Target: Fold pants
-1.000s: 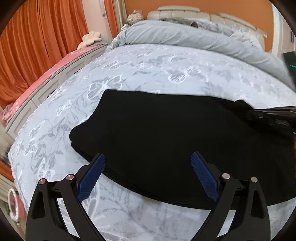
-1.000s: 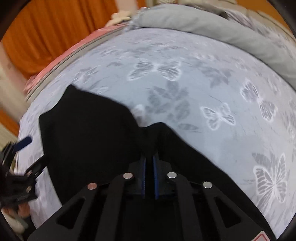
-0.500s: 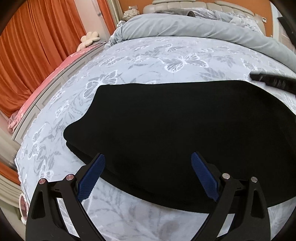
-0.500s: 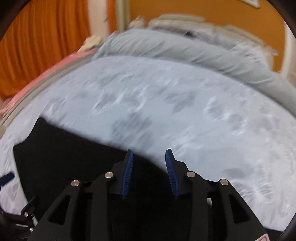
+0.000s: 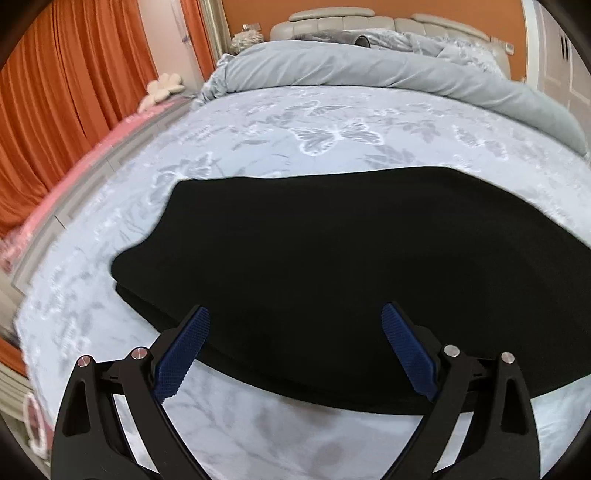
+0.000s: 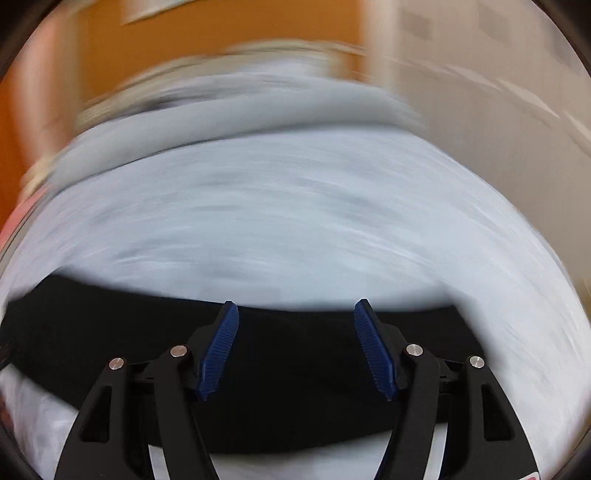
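Observation:
Black pants (image 5: 332,251) lie folded flat on the pale blue butterfly-print bed sheet (image 5: 332,122), with a doubled edge at their left end. My left gripper (image 5: 295,314) hovers open over the near edge of the pants, nothing between its blue pads. In the blurred right wrist view the pants (image 6: 295,369) stretch as a dark band across the lower frame. My right gripper (image 6: 295,306) is above them, its jaws opening, with no cloth between the blue pads (image 6: 218,350).
A rolled grey duvet (image 5: 369,70) and a padded headboard (image 5: 369,18) lie at the far end of the bed. Orange curtains (image 5: 66,85) and a pink-topped bench (image 5: 92,147) run along the left side.
My right gripper let go of the pants fold, opened wide and swung right, its view now blurred. The pants settled flat. The left gripper stayed open over the near edge.

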{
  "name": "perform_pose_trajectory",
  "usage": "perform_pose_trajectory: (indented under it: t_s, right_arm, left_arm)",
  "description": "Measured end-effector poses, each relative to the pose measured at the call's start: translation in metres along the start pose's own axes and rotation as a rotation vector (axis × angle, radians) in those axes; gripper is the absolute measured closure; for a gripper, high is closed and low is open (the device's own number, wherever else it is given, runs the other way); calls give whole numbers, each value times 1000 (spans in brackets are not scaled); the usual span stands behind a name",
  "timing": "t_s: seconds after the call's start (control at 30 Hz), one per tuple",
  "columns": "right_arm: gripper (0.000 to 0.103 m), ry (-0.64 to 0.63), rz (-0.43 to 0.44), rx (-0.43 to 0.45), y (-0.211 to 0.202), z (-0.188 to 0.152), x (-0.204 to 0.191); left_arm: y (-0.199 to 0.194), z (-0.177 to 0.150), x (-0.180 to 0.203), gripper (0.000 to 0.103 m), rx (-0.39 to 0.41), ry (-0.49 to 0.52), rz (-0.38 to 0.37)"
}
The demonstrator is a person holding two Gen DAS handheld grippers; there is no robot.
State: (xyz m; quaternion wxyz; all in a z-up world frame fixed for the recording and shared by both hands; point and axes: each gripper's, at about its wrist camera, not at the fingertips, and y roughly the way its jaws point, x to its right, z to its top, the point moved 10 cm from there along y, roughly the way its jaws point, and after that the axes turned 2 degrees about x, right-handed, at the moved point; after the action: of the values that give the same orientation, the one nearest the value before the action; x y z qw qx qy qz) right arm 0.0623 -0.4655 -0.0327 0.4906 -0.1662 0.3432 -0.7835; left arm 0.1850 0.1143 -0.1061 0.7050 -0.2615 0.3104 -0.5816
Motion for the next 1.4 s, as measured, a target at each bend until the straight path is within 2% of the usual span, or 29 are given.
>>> perform_pose_trajectory:
  t_s: [0.03, 0.1, 0.13, 0.2, 0.27, 0.3, 0.33, 0.37, 0.43, 0.47, 0.5, 0.53, 0.6, 0.7, 0.77, 0.83, 0.87, 0.9, 0.93, 1.0, 1.03, 1.07, 1.1, 1.2, 1.27, 1.33, 1.4]
  right_arm:
    - [37, 107, -7, -32, 2, -5, 49]
    - [37, 225, -4, -82, 11, -12, 103]
    - [37, 237, 16, -115, 20, -16, 115]
    - [42, 205, 101, -184, 38, -26, 107]
    - [95, 135, 168, -255, 55, -34, 82]
    - [96, 60, 144, -230, 53, -28, 72]
    - [96, 11, 116, -165, 44, -17, 62]
    - [96, -40, 105, -49, 23, 1, 52]
    - [95, -109, 51, 101, -2, 30, 51]
    - [88, -152, 2, 121, 2, 34, 55]
    - [80, -197, -78, 91, 23, 30, 68]
    - [72, -201, -137, 6, 49, 16, 83]
    - [75, -155, -194, -188, 85, -24, 110]
    - [73, -69, -127, -12, 48, -19, 102]
    - [73, -47, -75, 20, 33, -17, 88]
    - [72, -71, -66, -15, 45, -23, 81]
    - [72, -87, -90, -62, 56, -31, 88]
    - [72, -105, -140, -145, 76, -46, 99]
    - [73, -85, -116, -134, 78, -47, 103]
    - [63, 33, -123, -70, 48, -38, 114]
    - [44, 78, -119, -41, 34, -38, 116]
    - [33, 119, -83, -2, 20, -38, 116]
    - [33, 155, -58, 30, 8, -40, 117]
    - [35, 175, -39, 30, 3, -48, 115]
    - [44, 160, -30, 9, 11, -49, 111]
    - [44, 131, -28, -15, 28, -44, 103]
    - [55, 107, -42, -60, 46, -42, 97]
  left_arm:
    - [0, -1, 4, 10, 1, -9, -15]
    - [1, -1, 13, 10, 12, -14, -33]
    - [1, 0, 18, 10, 23, -8, -37]
    - [-1, 1, 28, 10, 48, 19, -47]
    - [-4, 1, 39, 10, 68, 45, -88]
    - [-3, 1, 41, 10, 74, 48, -95]
    - [-2, 1, 42, 10, 78, 44, -103]
    - [0, 2, 43, 10, 78, 38, -112]
    - [3, 2, 45, 10, 73, 34, -124]
    - [4, 2, 46, 10, 74, 36, -122]
    - [4, 2, 48, 10, 80, 45, -120]
    - [4, 2, 50, 10, 85, 53, -119]
    - [3, 1, 54, 10, 88, 71, -118]
    - [-1, 1, 55, 10, 101, 80, -113]
    - [-3, 2, 56, 10, 114, 78, -110]
    - [-5, 2, 57, 10, 114, 79, -118]
    - [-5, 1, 58, 10, 111, 84, -119]
    - [-5, 0, 57, 10, 110, 89, -114]
    - [-5, 0, 57, 10, 112, 92, -107]
    - [-7, 3, 53, 10, 126, 93, -92]
    - [-8, 5, 51, 10, 132, 85, -88]
    - [-9, 7, 48, 8, 134, 67, -98]
    - [-9, 8, 47, 5, 131, 54, -108]
    - [-10, 9, 43, 5, 124, 18, -129]
    - [-11, 9, 40, 5, 123, 15, -123]
    - [-12, 8, 40, 5, 127, 13, -125]
    - [-14, 9, 42, 5, 140, 26, -119]
